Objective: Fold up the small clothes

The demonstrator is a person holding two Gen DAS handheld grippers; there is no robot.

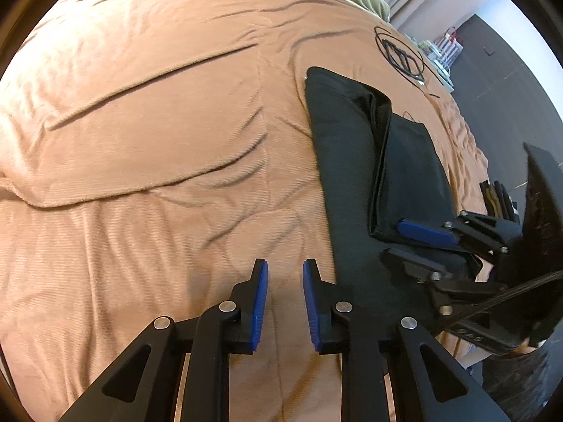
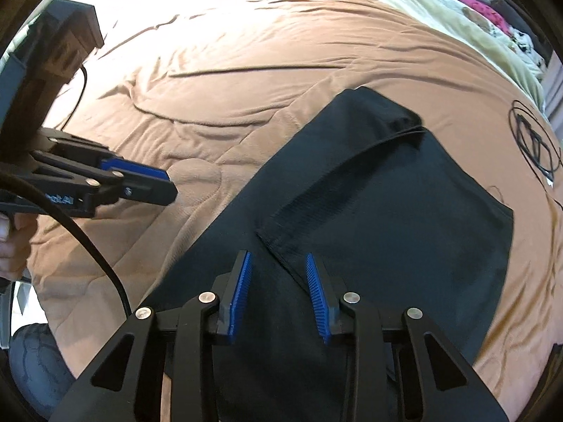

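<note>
One dark garment (image 2: pixel 387 218), partly folded, is spread on a brown blanket (image 1: pixel 140 140) covering a bed. Two grippers are counted. The right gripper (image 2: pixel 278 292) is held over the garment's near part, a folded edge running between its parted blue pads (image 2: pixel 316 299); nothing is seen pinched. The left gripper (image 1: pixel 285 302) is poised over bare blanket just beside the garment's edge, jaws slightly apart and empty. One coiled black cable (image 1: pixel 399 56) is seen beyond the garment.
</note>
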